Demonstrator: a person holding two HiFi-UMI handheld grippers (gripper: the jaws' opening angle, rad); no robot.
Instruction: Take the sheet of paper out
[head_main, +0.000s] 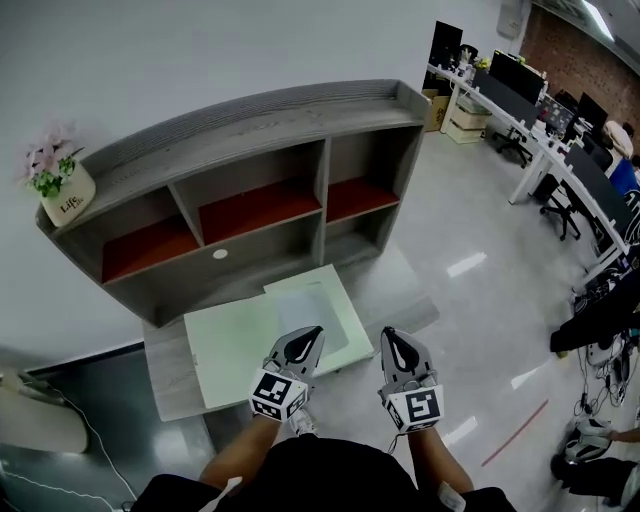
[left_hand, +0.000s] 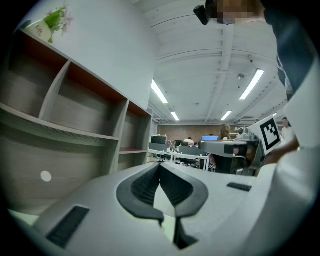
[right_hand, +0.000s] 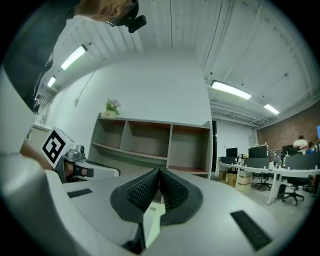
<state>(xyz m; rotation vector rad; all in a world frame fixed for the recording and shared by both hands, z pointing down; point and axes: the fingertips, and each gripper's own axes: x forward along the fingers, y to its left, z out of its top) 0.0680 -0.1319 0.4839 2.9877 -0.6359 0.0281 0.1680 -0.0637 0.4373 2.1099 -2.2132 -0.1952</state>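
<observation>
A white sheet of paper (head_main: 303, 303) lies flat on a pale green pad (head_main: 232, 350) on the grey table (head_main: 172, 385). My left gripper (head_main: 311, 333) hangs over the sheet's near edge, pointing level toward the shelf unit (head_main: 250, 190). Its pads meet at the tips in the left gripper view (left_hand: 160, 166), and I see nothing clamped there. My right gripper (head_main: 389, 336) is beside it, just right of the pad's corner. It is shut too (right_hand: 159, 171). A pale sliver shows in the gap under each pair of pads; I cannot tell what it is.
The grey shelf unit with red-backed compartments stands behind the table against a white wall. A flower pot (head_main: 66, 195) sits on its left end. Office desks with chairs and monitors (head_main: 560, 150) run along the right, across open floor (head_main: 470, 300).
</observation>
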